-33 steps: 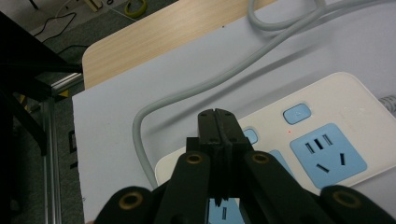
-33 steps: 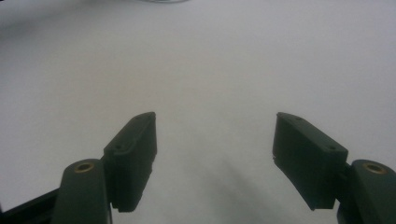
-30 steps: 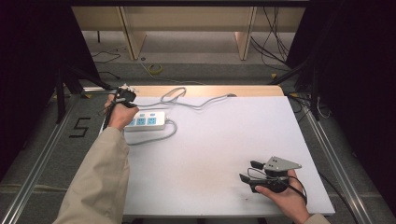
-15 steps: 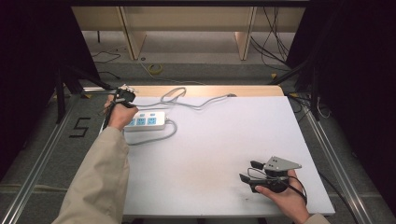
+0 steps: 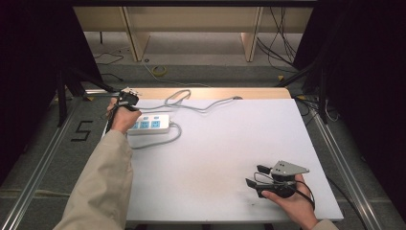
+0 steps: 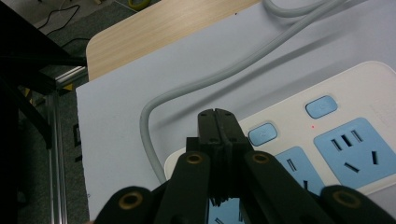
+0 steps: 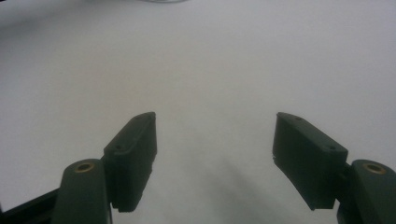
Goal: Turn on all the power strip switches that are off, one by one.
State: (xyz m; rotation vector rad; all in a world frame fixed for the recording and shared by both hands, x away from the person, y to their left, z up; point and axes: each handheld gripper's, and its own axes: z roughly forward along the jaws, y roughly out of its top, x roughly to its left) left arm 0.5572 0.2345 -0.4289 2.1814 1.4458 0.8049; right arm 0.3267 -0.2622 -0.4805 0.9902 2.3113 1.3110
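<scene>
A white power strip (image 5: 149, 124) with blue sockets lies at the table's far left, its grey cable (image 5: 191, 102) looping toward the back edge. My left gripper (image 5: 125, 99) hovers over the strip's left end. In the left gripper view its jaws are pressed together, empty, tips (image 6: 218, 122) just above the strip (image 6: 369, 84) beside a small blue switch (image 6: 262, 134). A tiny red light shows near the switches. My right gripper (image 5: 256, 175) rests low at the front right, jaws wide apart (image 7: 215, 154) over bare white table.
The white tabletop (image 5: 230, 143) has a wooden strip (image 5: 215, 93) along its far edge. Metal rails run down both sides of the table. Beyond it stand wooden furniture legs and loose cables on the floor.
</scene>
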